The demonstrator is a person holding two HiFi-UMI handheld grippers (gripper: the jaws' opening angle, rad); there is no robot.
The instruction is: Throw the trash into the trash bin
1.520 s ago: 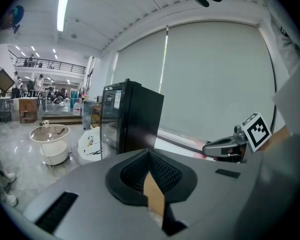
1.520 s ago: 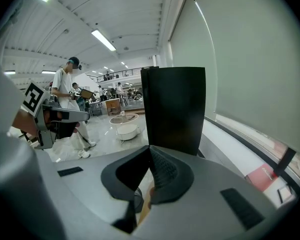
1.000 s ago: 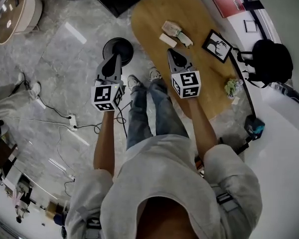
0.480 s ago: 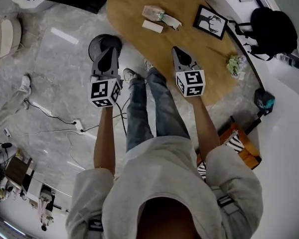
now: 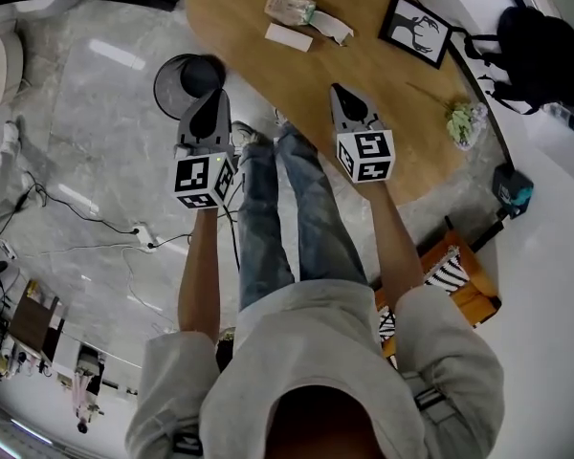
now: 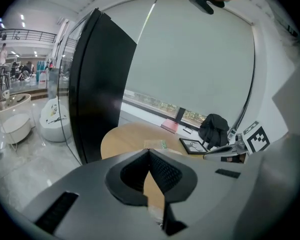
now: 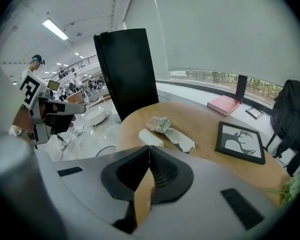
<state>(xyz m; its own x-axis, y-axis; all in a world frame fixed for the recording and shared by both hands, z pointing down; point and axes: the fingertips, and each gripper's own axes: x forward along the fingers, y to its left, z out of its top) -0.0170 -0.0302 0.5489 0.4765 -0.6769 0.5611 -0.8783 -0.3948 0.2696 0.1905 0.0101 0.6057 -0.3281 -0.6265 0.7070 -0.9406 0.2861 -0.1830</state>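
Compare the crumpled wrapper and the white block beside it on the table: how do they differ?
The wrapper is crumpled with a green label; the block is smooth, plain white. The wrapper lies farther from the person, the block nearer. Both lie on the wooden table.

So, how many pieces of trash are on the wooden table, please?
3, clustered together: crumpled clear plastic packet, torn white wrapper right of it, white rectangular piece in front.
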